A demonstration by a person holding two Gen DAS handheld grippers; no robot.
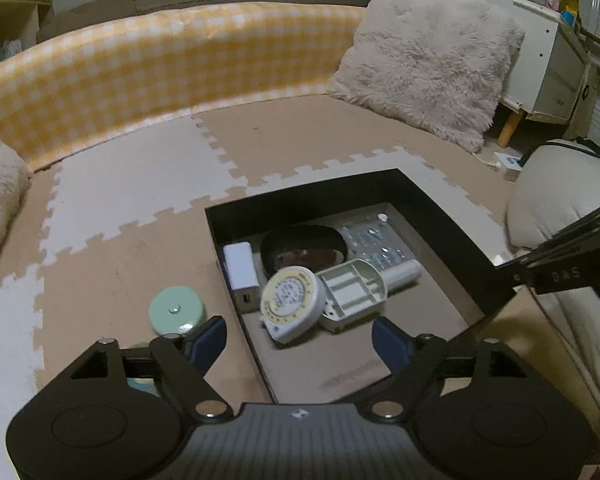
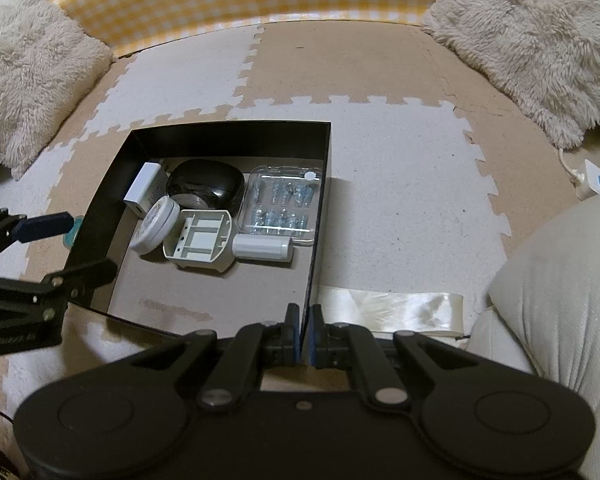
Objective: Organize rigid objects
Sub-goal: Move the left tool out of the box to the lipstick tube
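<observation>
The black box (image 2: 228, 138) sits on the foam mat (image 1: 148, 168), holding a round tape measure (image 1: 291, 298) with unreadable dial print, a white charger (image 1: 240, 266) and a clear blister pack (image 2: 282, 204). The left gripper (image 1: 300, 334) hangs released over its near edge, nothing between its pads. A mint-green round case (image 1: 176, 308) lies just outside. The right gripper (image 2: 305, 334) is clenched on the box wall; its arm reads "DAS" from the left wrist view.

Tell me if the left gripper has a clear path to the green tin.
Probably yes. The left gripper is open, and the green tin sits outside the box on the mat, beside its left finger, with nothing between.
</observation>
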